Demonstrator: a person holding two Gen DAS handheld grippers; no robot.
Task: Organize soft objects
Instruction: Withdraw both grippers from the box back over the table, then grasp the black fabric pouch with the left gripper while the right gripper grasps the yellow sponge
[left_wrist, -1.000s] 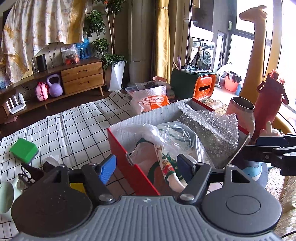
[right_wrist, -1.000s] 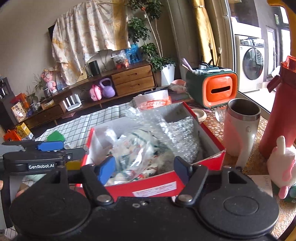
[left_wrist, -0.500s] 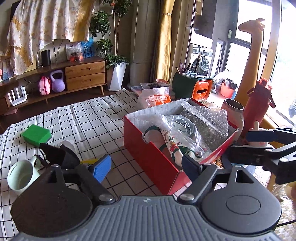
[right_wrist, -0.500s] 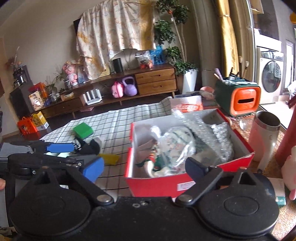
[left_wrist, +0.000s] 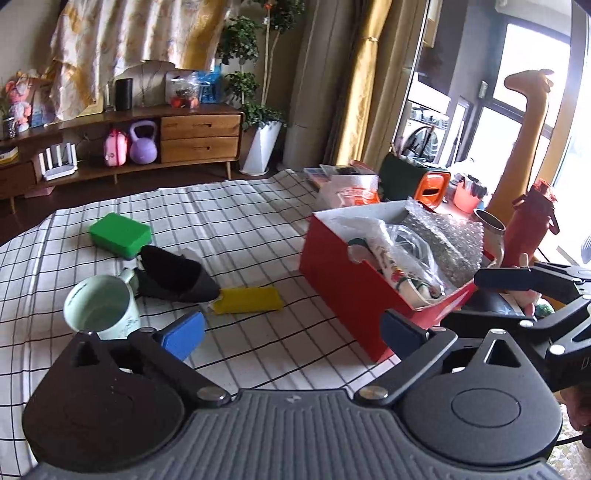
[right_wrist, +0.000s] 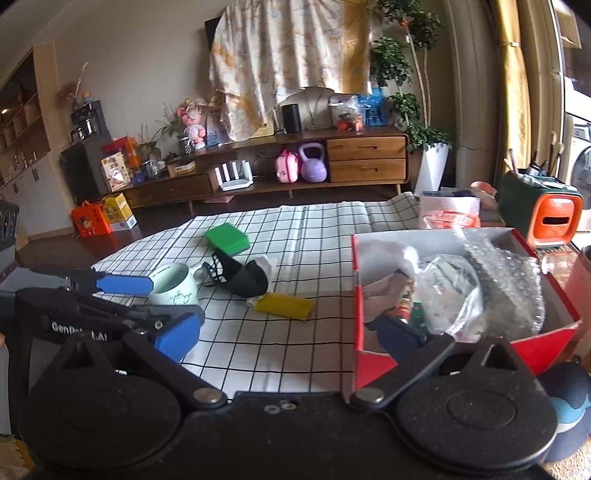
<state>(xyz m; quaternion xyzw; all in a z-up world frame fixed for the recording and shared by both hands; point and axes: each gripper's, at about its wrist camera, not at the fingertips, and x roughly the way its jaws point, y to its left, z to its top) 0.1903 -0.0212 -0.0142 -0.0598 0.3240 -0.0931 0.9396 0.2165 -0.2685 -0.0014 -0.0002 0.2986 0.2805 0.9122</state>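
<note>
while a black-checked white cloth (left_wrist: 258, 229) covers the bench before a wooden sideboard (right_wrist: 365, 158), the red cardboard box (left_wrist: 347, 291) of soft wrappings sits at two o'clock; left fingers (left_wrist: 295, 328) and right fingers (right_wrist: 291, 334) have just opened wide, empty.

- Home living room.
- Long wooden sideboard (right_wrist: 280, 162) with drawers, toys, kettlebell (right_wrist: 313, 163).
- Potted plants (right_wrist: 424, 125), curtains (left_wrist: 373, 92).
- Washing machine (right_wrist: 580, 162) by window.
</note>
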